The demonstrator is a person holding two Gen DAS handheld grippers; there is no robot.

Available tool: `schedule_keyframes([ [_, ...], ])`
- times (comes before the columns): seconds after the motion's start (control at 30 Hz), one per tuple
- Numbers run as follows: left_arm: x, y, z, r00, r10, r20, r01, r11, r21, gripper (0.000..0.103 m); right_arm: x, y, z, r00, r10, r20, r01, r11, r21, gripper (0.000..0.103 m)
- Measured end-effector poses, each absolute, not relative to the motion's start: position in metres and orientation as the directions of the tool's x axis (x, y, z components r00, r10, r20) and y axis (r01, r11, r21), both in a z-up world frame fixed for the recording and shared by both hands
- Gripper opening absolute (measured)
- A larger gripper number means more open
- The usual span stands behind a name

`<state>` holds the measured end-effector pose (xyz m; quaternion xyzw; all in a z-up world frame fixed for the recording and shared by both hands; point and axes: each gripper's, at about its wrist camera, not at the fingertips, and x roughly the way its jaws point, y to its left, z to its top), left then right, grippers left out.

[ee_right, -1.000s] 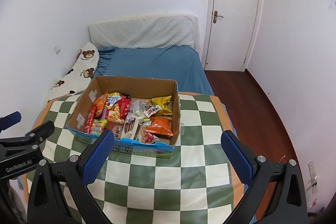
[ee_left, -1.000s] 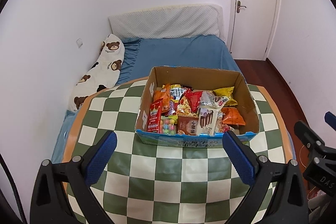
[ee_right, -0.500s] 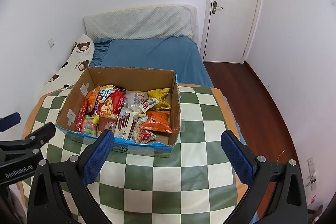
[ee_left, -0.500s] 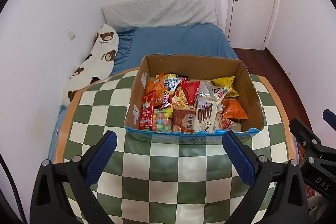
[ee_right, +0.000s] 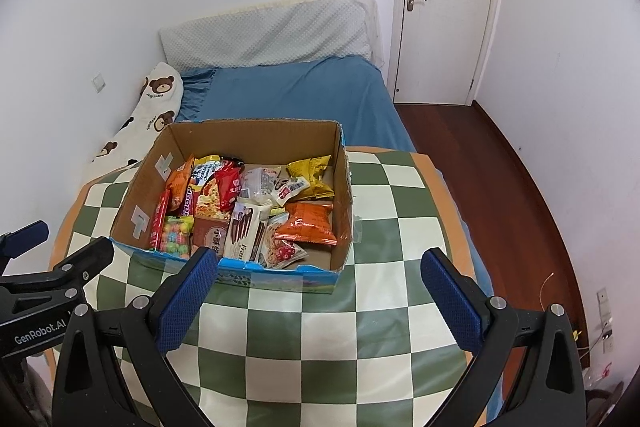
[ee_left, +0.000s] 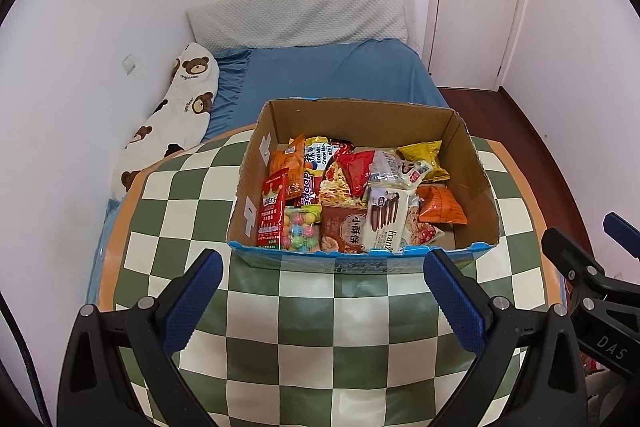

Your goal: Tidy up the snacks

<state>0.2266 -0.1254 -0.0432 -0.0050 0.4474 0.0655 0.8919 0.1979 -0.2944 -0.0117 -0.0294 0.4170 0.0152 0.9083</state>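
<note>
Cardboard box (ee_left: 472,163) on the desk (ee_left: 304,327) holds the snacks (ee_left: 352,195); both claws (ee_left: 320,303) (ee_right: 316,301) gape empty short of it, fitting start or finish alike.

Each gripper is a black plastic frame whose two arms end in blue pads with a fine grid texture, a round silver screw sitting behind each pad. The left gripper (ee_left: 320,287) has a thin black cable beside its frame's outer edge and white lettering "GenRobot.AI" on its body. The right gripper (ee_right: 318,285) carries the white letters "DAS".
</note>
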Motion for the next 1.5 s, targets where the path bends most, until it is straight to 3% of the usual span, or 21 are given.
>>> schedule_keyframes([
  [1.5, 0.219, -0.127, -0.037, 0.604, 0.096, -0.791, -0.125, 0.992, 0.026, 0.103, 0.185, -0.301, 0.006, 0.678, -0.015, -0.734, -0.034, 0.998, -0.051, 0.103],
])
